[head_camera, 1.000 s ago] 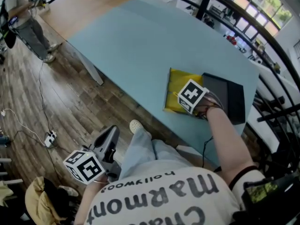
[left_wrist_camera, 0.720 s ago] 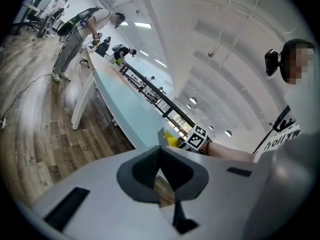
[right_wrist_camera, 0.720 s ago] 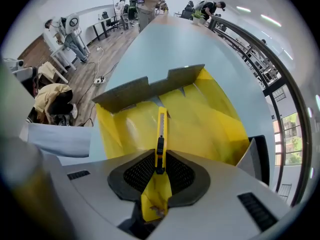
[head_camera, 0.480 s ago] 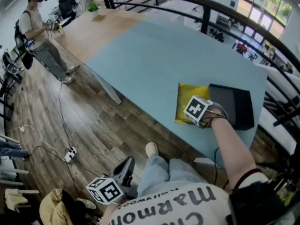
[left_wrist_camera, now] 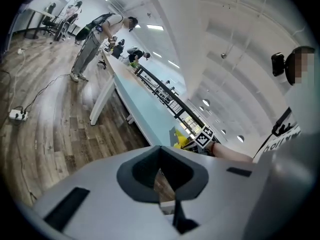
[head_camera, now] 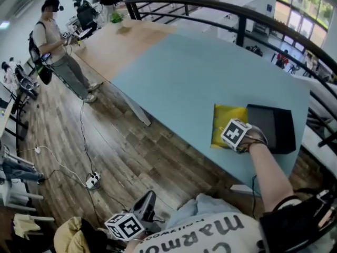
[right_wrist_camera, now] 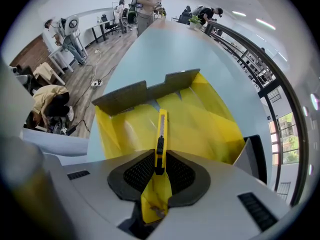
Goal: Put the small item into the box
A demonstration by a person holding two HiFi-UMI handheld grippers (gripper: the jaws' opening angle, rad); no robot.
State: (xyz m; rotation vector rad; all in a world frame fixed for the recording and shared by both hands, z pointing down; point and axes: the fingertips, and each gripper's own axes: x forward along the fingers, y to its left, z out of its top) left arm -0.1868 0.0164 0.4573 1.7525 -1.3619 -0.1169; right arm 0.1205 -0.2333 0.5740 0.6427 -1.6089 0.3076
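- Between the jaws of the right gripper sits the yellow utility knife. It is clamped edge-on near its slider, and its long front end reaches past the tips over the open box. The hold is on a narrow, smooth body, so the knife could pivot or slide forward if the gripper tips down.
- Ahead of the tips, a grey flap stands at the box's far side. A release made too far forward could bounce the knife off it onto the bench.
- Just below the jaws, the yellow lining looks slick and creased. Dropped from height, the knife might skid or end up propped against a wall.
- To the right of the jaws lies a black tray. Drifting that way risks missing the box.
- The left gripper hangs off the bench with its jaws closed on nothing. Nothing steadies the box if it is nudged.
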